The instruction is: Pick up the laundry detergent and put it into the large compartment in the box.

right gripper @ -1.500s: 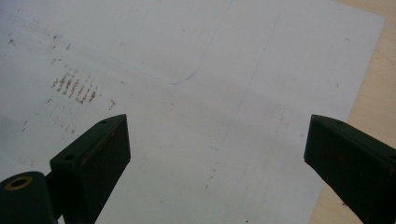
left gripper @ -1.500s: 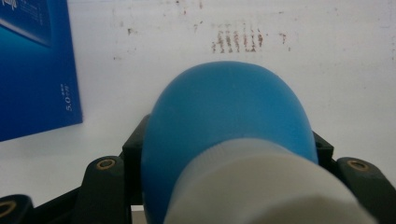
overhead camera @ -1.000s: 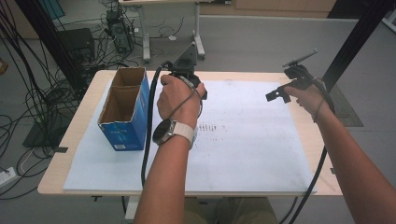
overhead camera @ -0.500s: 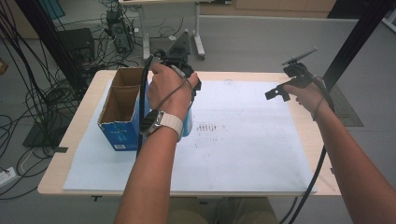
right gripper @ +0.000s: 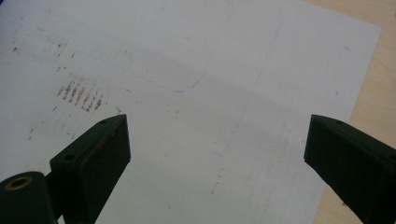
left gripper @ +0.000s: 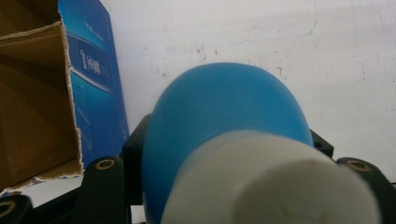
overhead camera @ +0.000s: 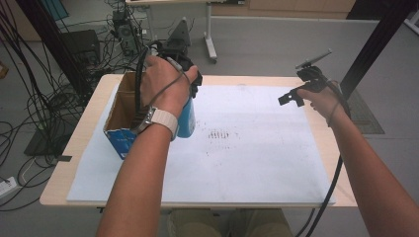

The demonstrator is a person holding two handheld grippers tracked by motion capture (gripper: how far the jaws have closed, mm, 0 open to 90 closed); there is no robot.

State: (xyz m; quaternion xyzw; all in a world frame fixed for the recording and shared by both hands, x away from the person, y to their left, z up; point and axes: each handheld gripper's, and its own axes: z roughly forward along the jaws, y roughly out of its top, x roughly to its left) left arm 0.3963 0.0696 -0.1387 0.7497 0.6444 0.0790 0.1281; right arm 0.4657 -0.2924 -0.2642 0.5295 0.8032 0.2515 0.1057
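Blue bottle sits clamped in your left gripper, just right of the cardboard box; your hand hides most of it; your right gripper gapes wide over the white sheet.

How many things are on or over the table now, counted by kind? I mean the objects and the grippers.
Blue bottle with a white cap, held in the left gripper: 1
Open cardboard box: 1
White paper sheet: 1
Grippers, left and right gripper: 2
Total: 5
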